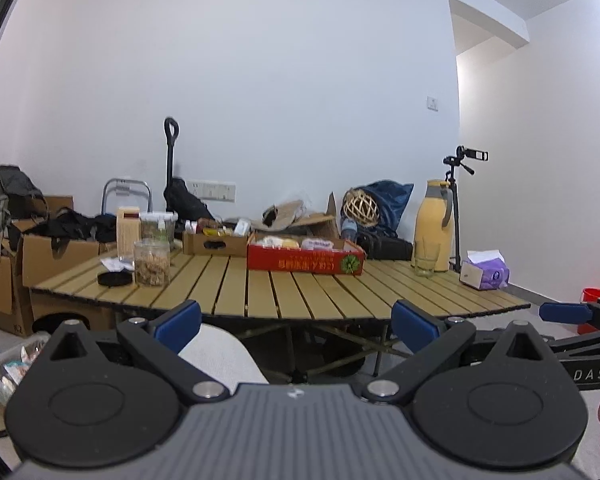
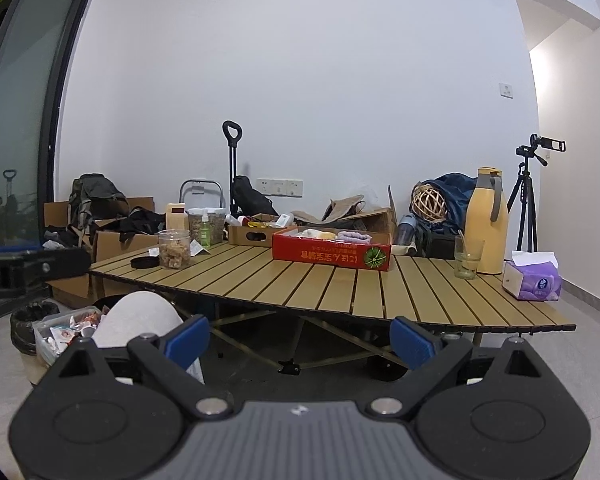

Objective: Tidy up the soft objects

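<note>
A red cardboard box (image 1: 305,263) (image 2: 331,255) sits on the slatted wooden table (image 1: 284,292) (image 2: 340,292). Soft items lie inside it: a white and yellow one (image 2: 318,234) and a lilac one (image 2: 354,236). My left gripper (image 1: 296,326) is open and empty, held below and in front of the table's near edge. My right gripper (image 2: 300,340) is open and empty, also low in front of the table. The right gripper's blue fingertip (image 1: 566,313) shows at the right edge of the left wrist view.
On the table stand a jar of snacks (image 2: 174,248), a black lid (image 2: 144,262), a brown cardboard tray (image 2: 256,234), a glass (image 2: 468,258), a yellow thermos (image 2: 486,220) and a purple tissue box (image 2: 534,280). Cardboard boxes and bags (image 2: 100,216) crowd the left. A tripod (image 2: 526,200) stands at the right.
</note>
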`<state>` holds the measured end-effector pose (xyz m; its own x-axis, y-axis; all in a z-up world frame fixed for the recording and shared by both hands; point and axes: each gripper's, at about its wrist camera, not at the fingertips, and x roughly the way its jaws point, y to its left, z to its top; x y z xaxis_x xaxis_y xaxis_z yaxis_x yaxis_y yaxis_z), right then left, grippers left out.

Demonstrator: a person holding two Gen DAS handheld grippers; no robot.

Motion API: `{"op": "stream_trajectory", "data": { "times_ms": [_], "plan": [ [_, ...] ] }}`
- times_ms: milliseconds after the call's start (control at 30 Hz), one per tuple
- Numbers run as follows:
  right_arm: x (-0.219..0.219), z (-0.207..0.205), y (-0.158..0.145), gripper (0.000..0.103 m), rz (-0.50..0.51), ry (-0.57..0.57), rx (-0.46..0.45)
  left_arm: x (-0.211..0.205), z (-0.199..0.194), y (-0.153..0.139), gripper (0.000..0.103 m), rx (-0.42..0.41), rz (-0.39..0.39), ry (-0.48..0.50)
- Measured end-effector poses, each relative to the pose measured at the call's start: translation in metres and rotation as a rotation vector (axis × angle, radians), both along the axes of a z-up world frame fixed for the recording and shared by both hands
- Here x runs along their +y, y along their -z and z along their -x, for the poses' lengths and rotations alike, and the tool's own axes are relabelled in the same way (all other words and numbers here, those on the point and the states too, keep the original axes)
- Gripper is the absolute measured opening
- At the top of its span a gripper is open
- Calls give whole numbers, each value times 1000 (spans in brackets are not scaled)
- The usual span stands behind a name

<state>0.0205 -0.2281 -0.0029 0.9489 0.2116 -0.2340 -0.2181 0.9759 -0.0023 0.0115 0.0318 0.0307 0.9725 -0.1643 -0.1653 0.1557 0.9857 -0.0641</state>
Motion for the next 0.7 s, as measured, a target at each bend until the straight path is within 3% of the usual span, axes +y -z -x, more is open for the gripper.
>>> {"op": "stream_trajectory", "data": {
  "times_ms": [233,400,700],
  "plan": [
    [-2,2,2,97,-1,16,-2,-1,-5,3,103,22,-2,7],
    [-6,6,1,98,-12,34,-23,-6,-1,2,103,-4,-35,30],
    [0,5,4,98,-4,5,-21,0,3,4,103,-26,-25,7]
  ]
}}
